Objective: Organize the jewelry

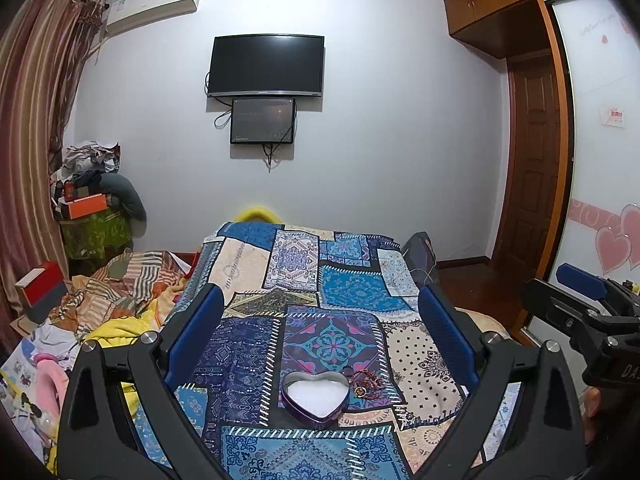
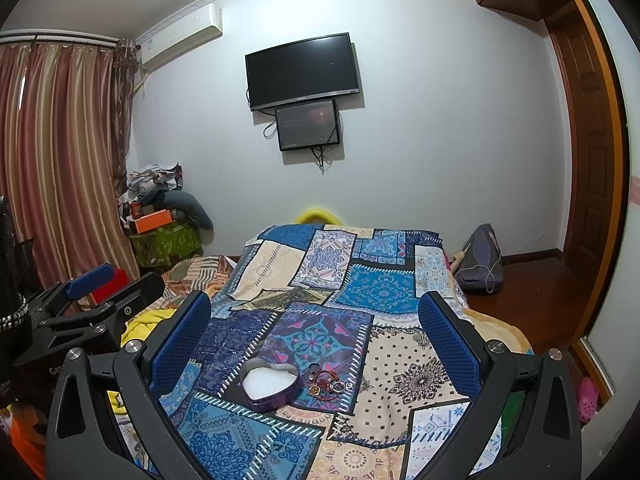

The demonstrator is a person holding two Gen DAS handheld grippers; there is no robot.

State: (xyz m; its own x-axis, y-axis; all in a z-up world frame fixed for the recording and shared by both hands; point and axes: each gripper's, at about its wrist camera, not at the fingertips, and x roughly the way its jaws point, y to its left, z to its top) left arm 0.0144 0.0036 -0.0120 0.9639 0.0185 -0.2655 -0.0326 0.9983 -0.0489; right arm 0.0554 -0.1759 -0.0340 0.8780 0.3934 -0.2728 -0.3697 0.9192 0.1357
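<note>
Both jaws stand wide apart, empty: left gripper (image 1: pixel 320 336) and right gripper (image 2: pixel 314 340), each held above the near end of the bed.

Heart-shaped tin (image 1: pixel 314 400) (image 2: pixel 270 388): purple wall, white lining, lid off; sits on the patchwork cloth (image 1: pixel 352 292) (image 2: pixel 384 288) toward its near edge.

Jewelry (image 1: pixel 362 382) (image 2: pixel 326 382): small heap of red cord, rings and a gold charm, on the cloth just beside the tin's right side; contact cannot be told.

Television (image 1: pixel 266 65) (image 2: pixel 302 70): dark, on the far wall; maker's mark on lower bezel too small to read. Smaller screen (image 1: pixel 263 121) (image 2: pixel 308 125) hangs directly below it.

Air conditioner (image 1: pixel 154 6) (image 2: pixel 182 34): upper left of the wall, label unreadable.

Wardrobe door (image 1: pixel 604 128): pink hearts, faint illegible script.
</note>
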